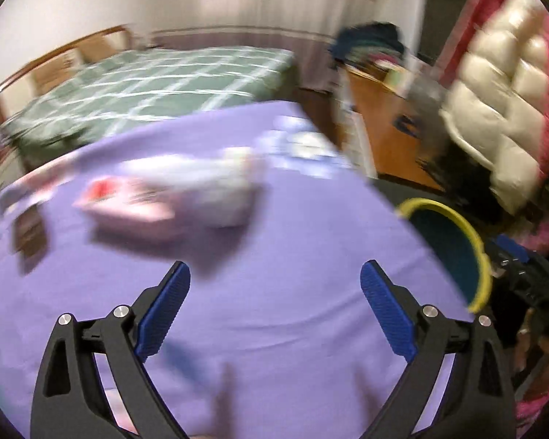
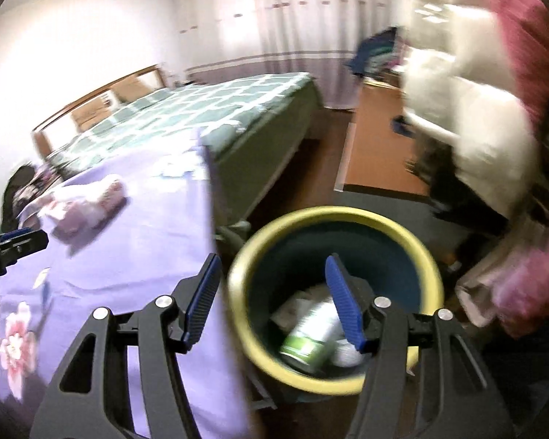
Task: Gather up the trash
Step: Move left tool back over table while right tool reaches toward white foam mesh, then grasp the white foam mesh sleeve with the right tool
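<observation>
My left gripper [image 1: 276, 263] stands open above a purple tablecloth [image 1: 274, 329] with nothing between its blue pads. A blurred pink and white wrapper [image 1: 172, 190] lies on the cloth ahead of it, and small white scraps [image 1: 303, 146] lie near the far edge. My right gripper [image 2: 272, 256] is open and holds nothing; it hovers over the left rim of a yellow-rimmed dark bin [image 2: 347, 216] beside the table. A green and white can [image 2: 307, 340] and crumpled paper lie in the bin. The right wrist view also shows the wrapper [image 2: 88, 205]. The bin's rim [image 1: 483, 256] appears to the right of the table.
A small brown item [image 1: 29, 234] lies at the table's left edge. Behind the table is a bed with a green checked cover [image 2: 208, 117]. A person in a white padded jacket [image 2: 475, 139] and pink sleeve stands at the right. An orange wooden surface [image 2: 377, 146] lies beyond the bin.
</observation>
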Available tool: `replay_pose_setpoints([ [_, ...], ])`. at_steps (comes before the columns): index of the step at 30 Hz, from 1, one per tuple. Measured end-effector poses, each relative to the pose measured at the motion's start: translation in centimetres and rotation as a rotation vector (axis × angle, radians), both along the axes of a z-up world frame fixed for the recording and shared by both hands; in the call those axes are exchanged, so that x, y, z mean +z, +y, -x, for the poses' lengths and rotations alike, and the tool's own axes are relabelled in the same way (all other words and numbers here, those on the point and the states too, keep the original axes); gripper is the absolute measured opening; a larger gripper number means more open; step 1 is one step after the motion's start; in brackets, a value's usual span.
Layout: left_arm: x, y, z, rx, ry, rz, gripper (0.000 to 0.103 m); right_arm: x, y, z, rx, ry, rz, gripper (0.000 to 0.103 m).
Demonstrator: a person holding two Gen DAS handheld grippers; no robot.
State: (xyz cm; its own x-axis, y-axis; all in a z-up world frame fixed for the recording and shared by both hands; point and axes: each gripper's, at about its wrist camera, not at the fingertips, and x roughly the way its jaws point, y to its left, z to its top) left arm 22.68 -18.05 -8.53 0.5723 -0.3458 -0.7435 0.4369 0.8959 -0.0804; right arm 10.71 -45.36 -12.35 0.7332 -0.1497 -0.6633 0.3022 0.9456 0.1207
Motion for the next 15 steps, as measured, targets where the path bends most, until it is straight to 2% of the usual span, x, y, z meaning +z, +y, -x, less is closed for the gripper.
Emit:
replay_pose_setpoints([
  [4, -0.5, 8.1, -1.9, 0.164, -0.016, 0.003, 0.093, 0.8, 4.1, -3.4, 0.110, -0.004, -0.019, 0.057],
  [8, -0.6, 15.0, -3.8, 0.298, -0.098, -0.019, 0.093, 1.8, 8.2, -7.2, 0.214, -0.026, -0.041, 0.057],
  [11, -1.0, 19.0, -5.1, 0.375, -0.146, -0.038, 0.093, 2.6, 11.2, -10.1, 0.279, -0.035, -0.015, 0.057],
  [13, -1.7, 21.3, -5.8, 0.434, -0.163, -0.070, 0.093, 2.9, 12.9, -12.1, 0.317, -0.032, 0.015, 0.057],
  [15, -2.2, 22.5, -5.8, 0.462, -0.164, -0.070, 0.093, 2.9, 14.7, -14.0, 0.361, -0.035, 0.023, 0.057],
])
